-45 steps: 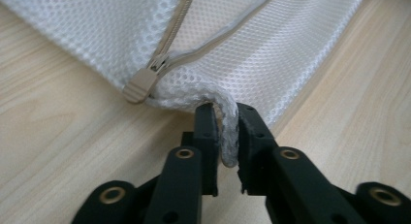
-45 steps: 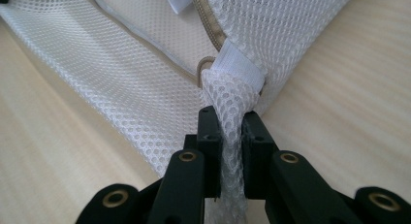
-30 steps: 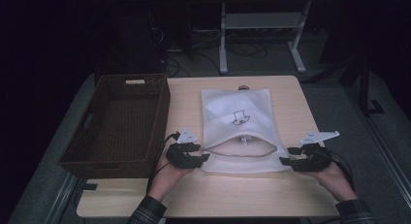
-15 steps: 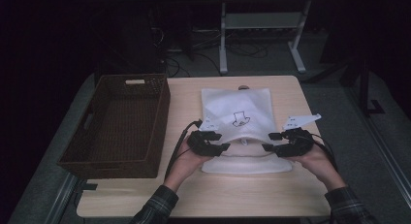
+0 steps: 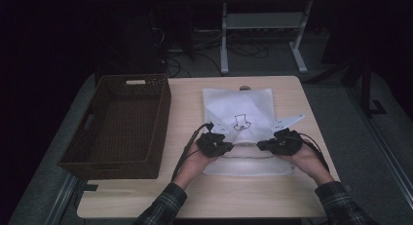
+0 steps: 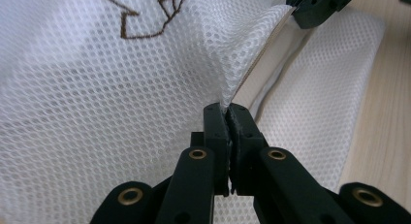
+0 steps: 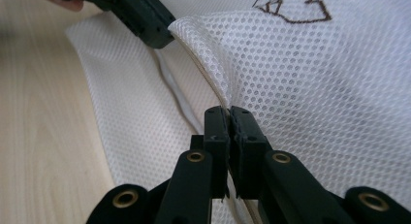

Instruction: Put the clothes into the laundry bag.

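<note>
A white mesh bag (image 5: 241, 113) with a brown line drawing lies flat on the wooden table, its open mouth toward the person. My left gripper (image 5: 228, 146) has just closed its jaws on the upper edge of the bag's mouth (image 6: 242, 73) at its left side. My right gripper (image 5: 262, 146) has just closed on the same upper edge (image 7: 213, 83) at its right side. The edge is lifted a little between the two. The far gripper (image 6: 315, 8) shows in the left gripper view, and the other gripper (image 7: 145, 20) in the right gripper view.
A dark woven basket (image 5: 119, 127) stands empty at the left of the table (image 5: 195, 196). A metal table frame (image 5: 263, 35) and cables lie on the dark floor behind. A small round object (image 5: 245, 87) sits at the bag's far edge.
Both hands moved inward from the bag's outer corners toward the middle of its mouth. Both grippers' jaws went from apart to shut on the upper mesh edge.
</note>
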Available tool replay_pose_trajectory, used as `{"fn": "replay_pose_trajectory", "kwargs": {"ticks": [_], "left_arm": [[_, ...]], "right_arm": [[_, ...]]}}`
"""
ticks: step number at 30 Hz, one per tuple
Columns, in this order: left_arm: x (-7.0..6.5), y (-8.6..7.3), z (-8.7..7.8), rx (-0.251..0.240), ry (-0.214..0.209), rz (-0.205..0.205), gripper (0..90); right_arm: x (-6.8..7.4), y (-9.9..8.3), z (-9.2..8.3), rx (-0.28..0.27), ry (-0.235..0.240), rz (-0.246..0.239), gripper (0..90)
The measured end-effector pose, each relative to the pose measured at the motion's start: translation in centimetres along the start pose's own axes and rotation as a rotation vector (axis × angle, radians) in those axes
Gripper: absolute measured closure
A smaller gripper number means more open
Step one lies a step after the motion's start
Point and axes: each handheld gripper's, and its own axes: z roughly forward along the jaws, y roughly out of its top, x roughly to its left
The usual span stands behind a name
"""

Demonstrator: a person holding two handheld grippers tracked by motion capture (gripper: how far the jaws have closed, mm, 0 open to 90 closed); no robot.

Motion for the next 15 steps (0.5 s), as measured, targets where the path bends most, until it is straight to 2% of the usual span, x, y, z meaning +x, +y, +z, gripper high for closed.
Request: {"fn": "replay_pose_trajectory", "kwargs": {"ticks": [4, 9, 15], "left_arm": [[-0.3, -0.5, 0.9, 0.060, -0.026, 0.015, 87.8], [-0.2, -0.9, 1.8, 0.107, -0.050, 0.023, 87.4], [-0.1, -1.3, 2.2, 0.100, -0.070, 0.006, 83.4]], "right_arm": [[0.1, -0.9, 1.1, 0.078, 0.022, -0.001, 85.3], [-0.3, -1.8, 2.2, 0.119, 0.031, 0.008, 85.2], [-0.5, -2.3, 3.0, 0.154, 0.018, 0.008, 83.1]]}}
